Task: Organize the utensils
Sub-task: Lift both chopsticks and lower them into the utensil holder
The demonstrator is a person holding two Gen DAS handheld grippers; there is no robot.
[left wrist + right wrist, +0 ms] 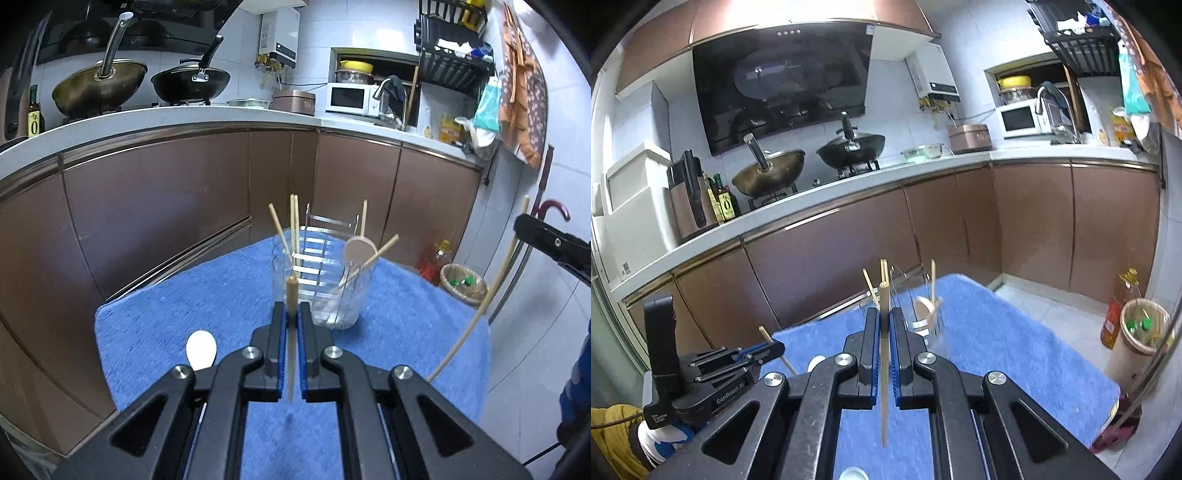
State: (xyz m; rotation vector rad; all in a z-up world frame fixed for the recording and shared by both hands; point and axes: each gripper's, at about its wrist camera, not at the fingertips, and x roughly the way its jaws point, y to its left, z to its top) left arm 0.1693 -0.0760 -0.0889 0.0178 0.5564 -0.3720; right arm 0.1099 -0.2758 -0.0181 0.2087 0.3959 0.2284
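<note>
Above the blue towel (166,325): two grippers, one chopstick each, both short of the glass jars.
Left chopstick (291,295): pinched upright between closed pads of left gripper (291,314); top end poking above the fingertips, lower end hanging free over the towel.
Right chopstick (884,332): clamped the same way in right gripper (884,321), jaws shut on it, long tail hanging below the pads.
Near jar (284,273): clear glass, already holding several chopsticks leaning at different angles.
Far jar (351,291): clear glass just beside the first, holding a spoon with a round brownish bowl, plus more chopsticks.
Metal rack (325,229): standing behind both jars, touching or nearly so; cannot tell which.
White spoon (201,349): lying loose on the towel, left of the left gripper, not yet sorted.
Risk, collision: leaning chopsticks crowding the jar mouth; likely to block or deflect an incoming stick.
Risk, tipping: light jars on soft cloth; a sideways nudge from fingers or stick probably enough to topple one.
Risk, slip: thin round sticks held at one narrow point; apt to swivel or drop when tilted.
Risk, tangle: both grippers heading for the same small area; crossing sticks possible.
</note>
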